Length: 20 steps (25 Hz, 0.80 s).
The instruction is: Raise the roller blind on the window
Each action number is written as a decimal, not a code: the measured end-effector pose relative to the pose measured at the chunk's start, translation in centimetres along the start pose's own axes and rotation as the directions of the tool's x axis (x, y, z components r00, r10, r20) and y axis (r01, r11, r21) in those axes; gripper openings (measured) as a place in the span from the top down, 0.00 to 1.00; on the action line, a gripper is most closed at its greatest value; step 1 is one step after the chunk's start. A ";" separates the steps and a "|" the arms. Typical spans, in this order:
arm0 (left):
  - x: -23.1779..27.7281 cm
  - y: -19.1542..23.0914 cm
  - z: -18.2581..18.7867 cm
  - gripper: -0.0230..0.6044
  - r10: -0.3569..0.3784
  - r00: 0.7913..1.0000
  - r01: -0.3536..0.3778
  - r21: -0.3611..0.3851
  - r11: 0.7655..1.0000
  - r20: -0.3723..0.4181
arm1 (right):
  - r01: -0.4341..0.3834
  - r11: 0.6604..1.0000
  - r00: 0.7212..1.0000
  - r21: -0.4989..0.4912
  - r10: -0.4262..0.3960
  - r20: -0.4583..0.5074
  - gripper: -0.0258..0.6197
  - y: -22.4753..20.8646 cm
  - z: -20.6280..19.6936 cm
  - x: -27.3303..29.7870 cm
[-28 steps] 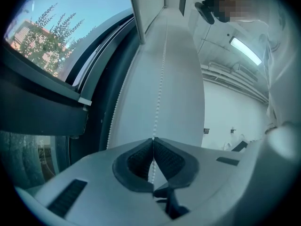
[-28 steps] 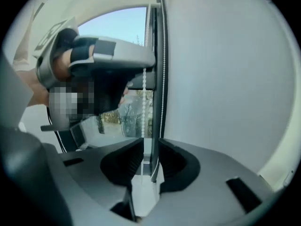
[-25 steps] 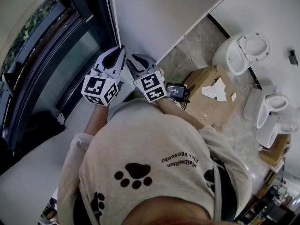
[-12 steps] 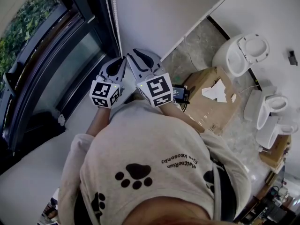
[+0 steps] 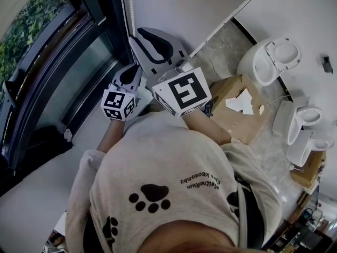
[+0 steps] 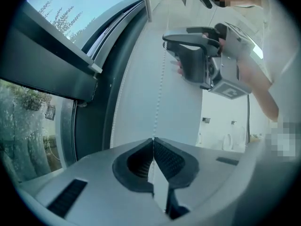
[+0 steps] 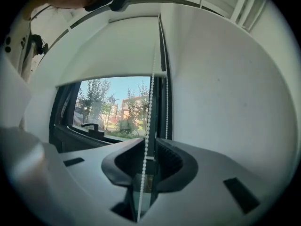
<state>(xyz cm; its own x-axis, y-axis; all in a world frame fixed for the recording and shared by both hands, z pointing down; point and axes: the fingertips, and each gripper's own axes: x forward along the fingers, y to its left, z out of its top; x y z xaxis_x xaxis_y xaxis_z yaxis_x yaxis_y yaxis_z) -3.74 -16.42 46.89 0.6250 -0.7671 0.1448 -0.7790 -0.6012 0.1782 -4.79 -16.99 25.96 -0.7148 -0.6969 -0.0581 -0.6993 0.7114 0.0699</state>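
The white roller blind covers the top of the window, its bottom bar above the view of trees. A white bead chain hangs beside the dark frame. My left gripper is shut on the bead chain, which runs straight up from its closed tips. My right gripper is higher, open, with the chain passing loosely through the gap between its pads. In the head view the right gripper is raised above the left gripper, both by the chain.
The dark window frame lies to the left and a white wall just right of the chain. On the floor behind me stand a cardboard box and white toilets.
The right gripper has risen along the chain, toward the head camera, well above the left one. The left gripper dropped slightly, then stayed, still shut on the chain.
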 end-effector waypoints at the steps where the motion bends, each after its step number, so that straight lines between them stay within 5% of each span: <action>1: 0.0 -0.1 0.0 0.94 -0.001 1.000 0.001 0.000 1.000 0.001 | -0.004 1.000 1.000 -0.005 0.004 0.010 0.84 -0.1 0.7 0.2; 7: 0.2 -0.3 0.1 0.94 -0.005 1.000 0.005 -0.004 1.000 0.010 | -0.016 1.000 1.000 -0.015 0.016 0.009 0.94 0.1 2.4 0.7; 12: 0.3 -0.2 -0.6 0.94 -0.019 1.000 0.019 -0.029 0.999 0.009 | 0.016 0.997 1.000 -0.070 -0.015 0.007 0.95 0.1 1.8 0.8; 20: 0.2 -0.3 -3.4 0.94 -0.020 0.999 0.020 -0.001 1.000 -0.030 | 0.031 1.000 0.999 -0.003 -0.031 -0.044 0.95 -0.1 -1.3 0.4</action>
<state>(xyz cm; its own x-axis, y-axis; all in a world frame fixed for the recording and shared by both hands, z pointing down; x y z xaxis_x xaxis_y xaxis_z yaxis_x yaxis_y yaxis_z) -3.27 -15.62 50.20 0.6420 -0.7477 0.1699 -0.7661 -0.6165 0.1817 -4.97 -17.46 27.24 -0.6915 -0.7222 -0.0165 -0.7212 0.6890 0.0713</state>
